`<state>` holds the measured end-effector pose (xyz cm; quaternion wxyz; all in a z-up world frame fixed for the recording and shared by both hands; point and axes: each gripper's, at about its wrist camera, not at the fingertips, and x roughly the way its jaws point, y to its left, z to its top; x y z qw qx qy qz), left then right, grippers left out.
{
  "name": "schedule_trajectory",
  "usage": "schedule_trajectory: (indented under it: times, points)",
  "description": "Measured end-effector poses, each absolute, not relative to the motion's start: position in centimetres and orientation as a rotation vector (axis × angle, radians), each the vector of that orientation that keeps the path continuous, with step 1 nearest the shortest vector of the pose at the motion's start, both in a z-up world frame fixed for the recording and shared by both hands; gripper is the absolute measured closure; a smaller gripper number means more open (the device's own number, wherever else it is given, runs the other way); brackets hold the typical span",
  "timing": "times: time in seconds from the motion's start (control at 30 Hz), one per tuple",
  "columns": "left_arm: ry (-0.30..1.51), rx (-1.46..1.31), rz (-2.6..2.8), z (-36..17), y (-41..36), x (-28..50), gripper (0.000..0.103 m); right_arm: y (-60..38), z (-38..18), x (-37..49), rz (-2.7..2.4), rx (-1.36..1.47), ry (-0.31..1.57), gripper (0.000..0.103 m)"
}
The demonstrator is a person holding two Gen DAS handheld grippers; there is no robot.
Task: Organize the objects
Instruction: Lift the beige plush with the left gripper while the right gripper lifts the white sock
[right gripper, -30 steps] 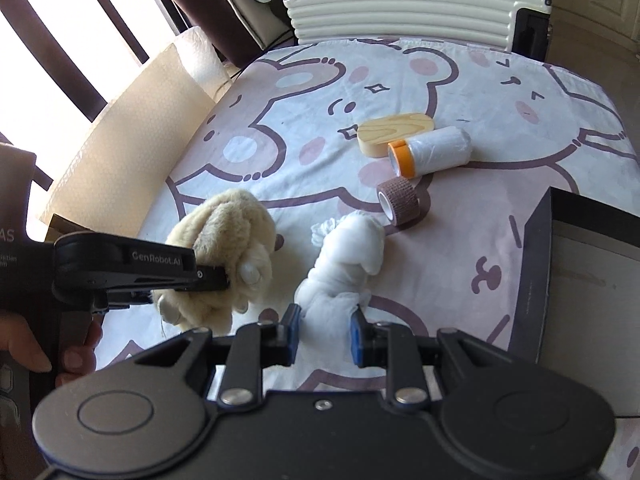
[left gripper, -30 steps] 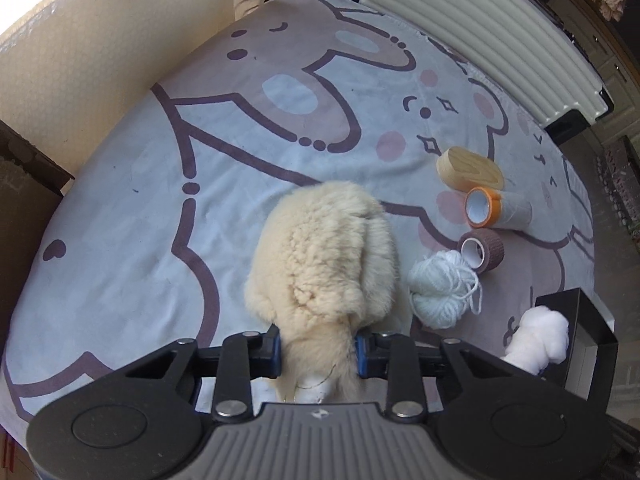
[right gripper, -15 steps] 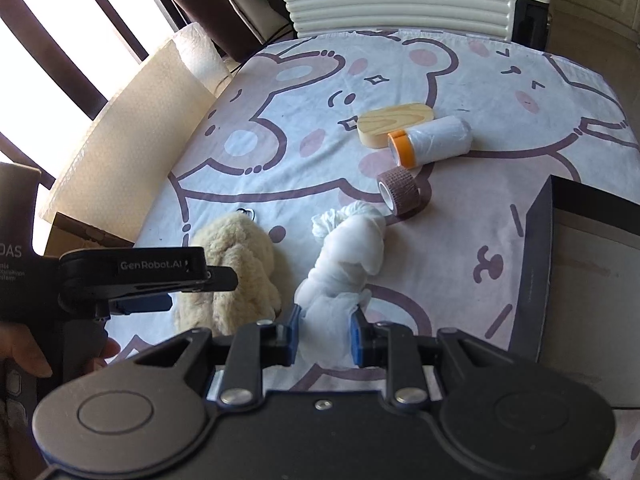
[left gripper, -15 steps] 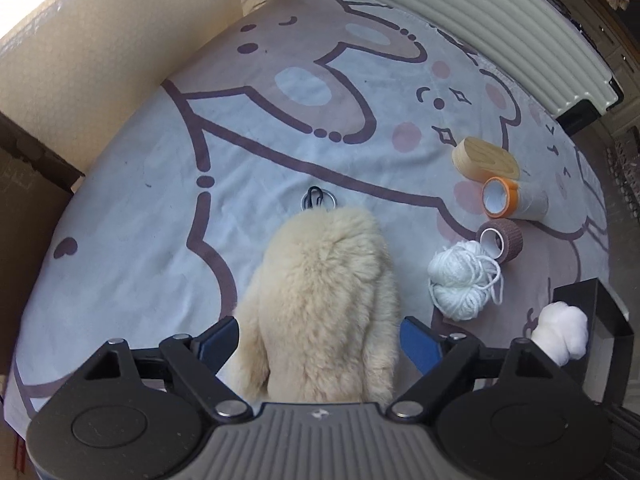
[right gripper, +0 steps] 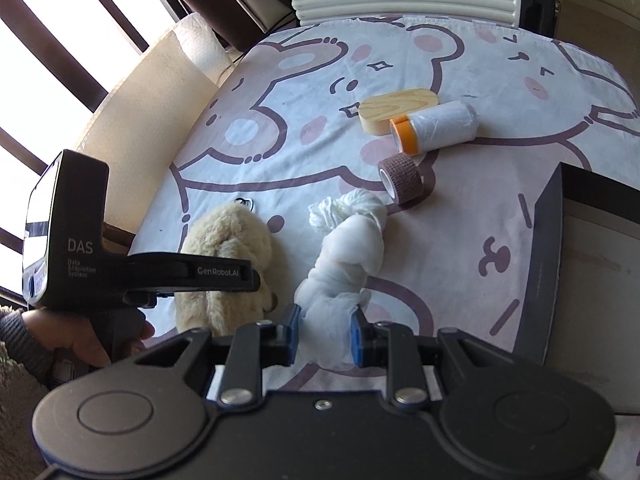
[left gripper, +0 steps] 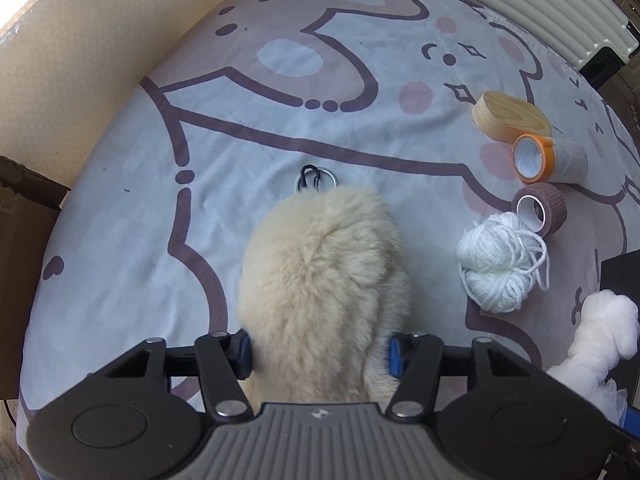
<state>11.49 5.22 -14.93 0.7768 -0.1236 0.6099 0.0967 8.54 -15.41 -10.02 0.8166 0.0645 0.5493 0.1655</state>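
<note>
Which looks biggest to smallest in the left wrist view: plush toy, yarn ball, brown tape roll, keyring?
1. Plush toy, though it lies nearest the camera.
2. Yarn ball.
3. Brown tape roll.
4. Keyring, partly hidden by the toy.

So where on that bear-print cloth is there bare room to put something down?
Free: the wide stretch of cloth beyond the plush toy, toward the cream padding. Crowded: the side with the wooden box, orange-capped roll, brown tape and yarn.
</note>
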Motion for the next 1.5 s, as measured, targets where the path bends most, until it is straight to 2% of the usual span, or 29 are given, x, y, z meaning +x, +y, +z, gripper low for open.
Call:
schedule_trajectory:
  times: [0.27, 1.13, 1.5]
  points:
    - [1.307, -0.238, 0.161, -13.4, 4.8, 11.1, 0.057, -16.0, -9.8, 8.6, 0.316, 0.135, 1.162, 0.077]
    - [0.939, -0.042, 0.084, -1.3, 0.6, 6.4, 0.057, -18.1, -1.8, 6.1, 0.205, 0.075, 0.906, 0.077]
    - [0.891, 0.011, 0.091, 0.0, -0.2, 4.7, 0.057, -18.1, 0.0, 5.0, 0.158, 0.019, 0.831, 0.077]
